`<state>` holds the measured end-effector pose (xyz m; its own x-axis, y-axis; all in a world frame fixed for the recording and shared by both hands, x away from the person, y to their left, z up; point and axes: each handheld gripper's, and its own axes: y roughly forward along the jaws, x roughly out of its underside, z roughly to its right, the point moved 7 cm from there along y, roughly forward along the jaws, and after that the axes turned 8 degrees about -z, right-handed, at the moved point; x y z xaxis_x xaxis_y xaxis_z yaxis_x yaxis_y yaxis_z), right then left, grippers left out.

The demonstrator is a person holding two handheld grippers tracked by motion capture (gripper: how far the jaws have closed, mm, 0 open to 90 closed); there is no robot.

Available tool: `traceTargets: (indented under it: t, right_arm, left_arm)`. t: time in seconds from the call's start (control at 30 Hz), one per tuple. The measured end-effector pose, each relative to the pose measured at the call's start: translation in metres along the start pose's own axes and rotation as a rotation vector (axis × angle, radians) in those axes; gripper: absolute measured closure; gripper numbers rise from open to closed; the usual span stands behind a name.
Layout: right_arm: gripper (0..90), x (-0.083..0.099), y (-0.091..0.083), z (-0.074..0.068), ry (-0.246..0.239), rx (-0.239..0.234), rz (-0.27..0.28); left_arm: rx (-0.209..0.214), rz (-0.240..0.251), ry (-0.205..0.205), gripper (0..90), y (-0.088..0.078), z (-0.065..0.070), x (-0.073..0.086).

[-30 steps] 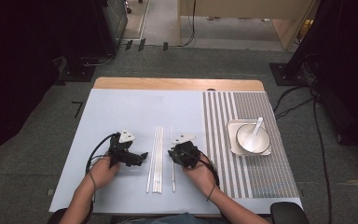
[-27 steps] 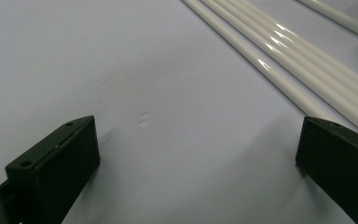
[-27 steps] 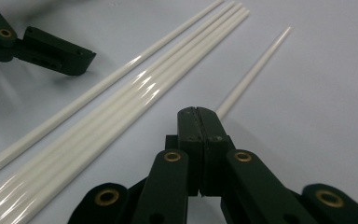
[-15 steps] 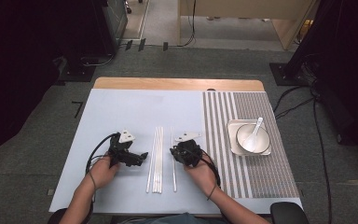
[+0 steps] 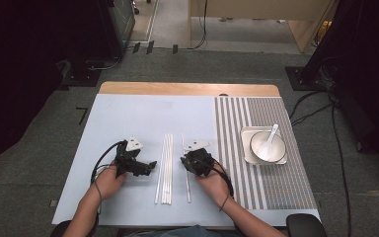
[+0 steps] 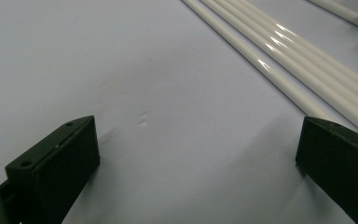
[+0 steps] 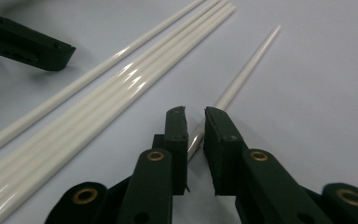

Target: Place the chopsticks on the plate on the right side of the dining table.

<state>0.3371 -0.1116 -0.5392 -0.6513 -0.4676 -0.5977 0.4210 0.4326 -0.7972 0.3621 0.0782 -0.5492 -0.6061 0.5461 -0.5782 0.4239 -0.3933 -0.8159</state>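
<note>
Several white sticks (image 5: 165,168) lie side by side on the pale blue mat (image 5: 128,118), shown close in the left gripper view as the stick bundle (image 6: 307,70) and in the right gripper view as the stick bundle (image 7: 98,102). One single white stick (image 5: 187,185) lies apart to their right. My right gripper (image 5: 185,161) is shut on this single stick (image 7: 242,79), which runs out from between the nearly closed jaws (image 7: 195,114). My left gripper (image 5: 150,164) rests on the mat just left of the bundle, open (image 6: 196,154) with bare mat between its jaws.
A white bowl (image 5: 267,147) with a white spoon (image 5: 272,134) in it sits on a square plate at the right, on a striped placemat (image 5: 276,187). The table's wooden far edge (image 5: 187,89) lies beyond. One jaw of the left gripper (image 7: 32,46) appears past the bundle.
</note>
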Motion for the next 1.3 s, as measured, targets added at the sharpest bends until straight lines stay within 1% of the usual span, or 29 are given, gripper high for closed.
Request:
traceTargets:
  t: [0.07,0.13,0.17,0.23,0.33,0.43,0.63,0.7,0.77,0.83,0.9,0.93,0.97,1.03,1.13,1.3]
  right_arm:
    - [81.7,0.0,-0.002,0.004,-0.005,0.008,-0.003]
    - [81.2,0.0,-0.002,0.01,0.005,0.008,0.0]
    - [80.7,0.0,-0.002,0.012,0.028,0.007,-0.001]
    - [81.1,0.001,-0.002,0.015,0.046,0.002,0.0]
    - [82.3,0.0,-0.002,0.016,0.039,0.006,0.007]
    - [82.8,0.0,-0.002,0.017,0.065,-0.012,0.016]
    - [82.0,0.001,-0.002,0.017,0.082,-0.014,0.022]
    - [78.4,0.003,-0.003,0.017,0.091,-0.019,0.027]
    - [75.5,0.005,-0.007,0.016,0.102,-0.02,0.034]
    - [75.4,0.007,-0.011,0.015,0.106,-0.025,0.045]
    - [75.5,0.011,-0.017,0.012,0.106,-0.016,0.052]
    - [75.5,0.015,-0.022,0.008,0.109,-0.007,0.057]
    - [75.5,0.015,-0.022,0.008,0.109,-0.007,0.057]
    - [75.5,0.02,-0.025,0.004,0.117,-0.003,0.062]
    - [75.9,0.027,-0.026,-0.003,0.109,0.017,0.059]
    - [77.2,0.037,-0.024,-0.008,0.141,0.014,0.046]
  left_arm:
    - [0.0,0.0,0.0,0.0,0.0,0.0,0.0]
    - [0.0,0.0,0.0,0.0,0.0,0.0,0.0]
    - [0.0,0.0,0.0,0.0,0.0,0.0,0.0]
    - [0.0,0.0,-0.001,0.0,0.0,0.0,0.0]
    - [0.0,0.0,-0.001,0.0,0.0,0.0,0.0]
    - [0.0,0.0,0.0,0.0,0.0,0.0,0.0]
    - [0.0,0.0,0.0,0.0,0.0,0.0,0.0]
    - [0.0,0.001,0.0,0.0,0.0,0.0,0.0]
    - [-0.001,0.002,-0.001,0.0,0.0,0.0,0.0]
    - [-0.001,0.003,-0.001,0.0,0.0,0.0,0.0]
    - [-0.001,0.003,-0.001,0.0,0.0,0.0,0.0]
    - [-0.002,0.004,0.001,0.0,0.0,0.0,0.0]
    - [-0.001,0.004,-0.001,0.0,0.0,0.0,0.0]
    - [-0.002,0.004,-0.001,0.0,0.0,0.0,0.0]
    - [-0.002,0.005,-0.002,0.0,0.0,0.0,0.0]
    - [-0.002,0.005,-0.002,0.0,0.0,0.0,0.0]
